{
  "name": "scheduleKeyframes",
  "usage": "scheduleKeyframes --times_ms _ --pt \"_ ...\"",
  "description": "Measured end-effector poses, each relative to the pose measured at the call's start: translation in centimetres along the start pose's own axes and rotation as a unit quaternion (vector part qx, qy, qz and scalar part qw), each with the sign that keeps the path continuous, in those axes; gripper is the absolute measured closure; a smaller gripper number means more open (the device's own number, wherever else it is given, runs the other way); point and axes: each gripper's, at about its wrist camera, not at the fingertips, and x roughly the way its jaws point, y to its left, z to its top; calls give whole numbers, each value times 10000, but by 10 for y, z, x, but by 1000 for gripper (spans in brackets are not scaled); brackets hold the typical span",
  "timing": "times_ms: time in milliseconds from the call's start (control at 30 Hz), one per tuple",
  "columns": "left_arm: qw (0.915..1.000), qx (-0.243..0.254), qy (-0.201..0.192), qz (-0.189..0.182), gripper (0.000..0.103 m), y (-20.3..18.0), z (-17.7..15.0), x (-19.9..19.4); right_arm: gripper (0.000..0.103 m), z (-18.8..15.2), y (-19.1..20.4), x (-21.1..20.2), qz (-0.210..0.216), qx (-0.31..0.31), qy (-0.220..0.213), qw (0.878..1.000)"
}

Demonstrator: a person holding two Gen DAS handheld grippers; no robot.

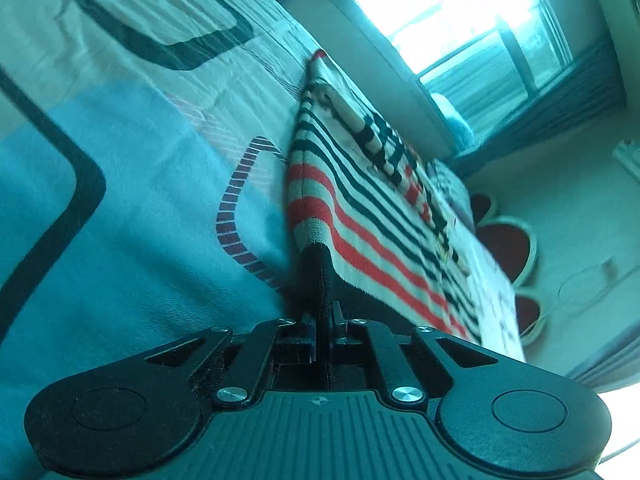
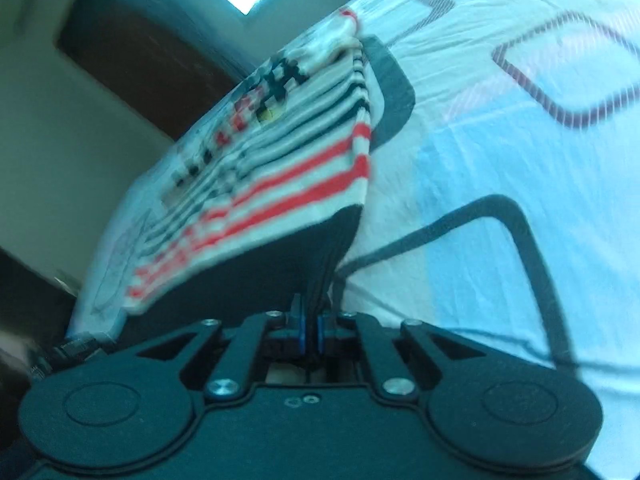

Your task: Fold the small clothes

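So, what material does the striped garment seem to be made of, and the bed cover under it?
The striped garment looks like knitted fabric, perhaps cotton or wool: fine knit rows show in its red and white bands, and its dark hem looks ribbed. The left gripper and the right gripper both pinch that hem. The bed cover looks like smooth woven cloth, matte, with soft creases and printed shapes.

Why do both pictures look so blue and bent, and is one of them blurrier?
Left wrist view: a teal cast; the window is blown out white; fisheye curves the bedsheet; the striped garment is fairly sharp. Right wrist view: same cast, but the garment is smeared by motion blur, with glare on the sheet.
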Motion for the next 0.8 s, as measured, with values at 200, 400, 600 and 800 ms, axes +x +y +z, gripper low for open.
scheduleKeyframes --times_ms 200,400,600,800 --pt "10000 -6 -95 -16 98 -4 -1 -4 97 6 18 -18 -181 -320 -67 9993" --pt "9972 93 -600 -436 98 -33 22 -19 97 29 57 -34 -136 -1068 -470 9931" --pt "9924 220 -932 -768 98 -73 75 -14 97 81 101 -42 -76 -1593 -774 9842" --pt "9903 327 -1071 -819 98 -110 139 24 97 157 125 -22 -127 -1781 -1087 9779"
